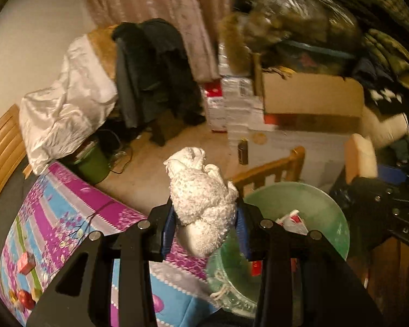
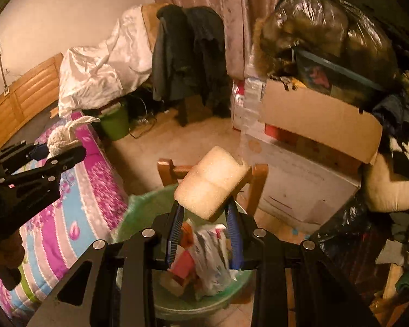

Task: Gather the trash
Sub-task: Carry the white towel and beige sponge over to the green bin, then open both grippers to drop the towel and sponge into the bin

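Note:
My left gripper [image 1: 205,234] is shut on a crumpled white paper towel wad [image 1: 201,190], held above the near rim of a bin lined with a green bag [image 1: 327,204]. My right gripper [image 2: 204,218] is shut on a pale foam sponge block [image 2: 212,179], held over the same green-lined bin [image 2: 141,209], which holds wrappers and a white plastic bag [image 2: 212,256]. In the right wrist view the left gripper [image 2: 54,150] shows at the left with its paper towel wad [image 2: 62,136], over the bed. The right gripper's black body [image 1: 390,212] appears at the right edge of the left wrist view.
A bed with a pink and blue floral cover [image 1: 68,218] lies left of the bin, small red items [image 1: 26,264] on it. A wooden chair [image 2: 256,179] stands behind the bin. Cardboard boxes [image 2: 313,120], a black bag [image 2: 327,27], a green bucket [image 2: 114,122] and draped clothes [image 2: 188,54] ring the floor.

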`<state>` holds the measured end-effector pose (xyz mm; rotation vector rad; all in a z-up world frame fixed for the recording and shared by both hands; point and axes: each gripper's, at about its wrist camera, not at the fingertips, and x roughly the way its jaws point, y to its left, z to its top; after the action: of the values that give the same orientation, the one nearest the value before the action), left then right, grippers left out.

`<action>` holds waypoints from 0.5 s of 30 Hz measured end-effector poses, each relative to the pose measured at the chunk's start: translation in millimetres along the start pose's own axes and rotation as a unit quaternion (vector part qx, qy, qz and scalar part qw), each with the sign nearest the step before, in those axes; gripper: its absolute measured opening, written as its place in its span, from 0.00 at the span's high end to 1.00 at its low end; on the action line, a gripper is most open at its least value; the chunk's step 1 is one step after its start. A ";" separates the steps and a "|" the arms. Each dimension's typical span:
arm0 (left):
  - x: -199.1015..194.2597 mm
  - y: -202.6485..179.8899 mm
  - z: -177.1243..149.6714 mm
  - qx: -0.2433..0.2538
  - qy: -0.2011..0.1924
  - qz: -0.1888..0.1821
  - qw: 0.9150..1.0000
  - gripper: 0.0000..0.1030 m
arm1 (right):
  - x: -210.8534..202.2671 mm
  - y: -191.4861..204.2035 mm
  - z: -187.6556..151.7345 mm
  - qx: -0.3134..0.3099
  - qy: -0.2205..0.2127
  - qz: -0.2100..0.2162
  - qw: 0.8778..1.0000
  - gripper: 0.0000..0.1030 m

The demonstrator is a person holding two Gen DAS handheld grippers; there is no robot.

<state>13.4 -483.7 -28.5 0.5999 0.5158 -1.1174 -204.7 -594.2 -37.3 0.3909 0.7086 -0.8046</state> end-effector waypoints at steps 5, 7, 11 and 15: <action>10.4 -14.1 -4.9 0.021 0.018 -0.030 0.999 0.65 | 14.6 -7.8 -8.5 0.014 0.017 0.023 0.999 0.68; 14.0 -12.2 -6.7 0.019 0.028 -0.044 0.998 0.65 | 18.3 -8.5 -10.6 0.013 0.020 0.031 0.999 0.68; 24.6 -7.3 -10.2 0.012 0.046 -0.069 0.996 0.65 | 19.1 -7.2 -10.0 0.007 0.024 0.045 0.999 0.68; 28.2 -7.4 -9.5 0.008 0.049 -0.089 0.995 0.65 | 18.0 -8.0 -7.9 0.006 0.023 0.067 0.997 0.68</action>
<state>15.7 -498.4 -55.3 0.6348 0.6555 -1.2661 -205.4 -604.2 -56.0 0.4642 0.7124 -0.6756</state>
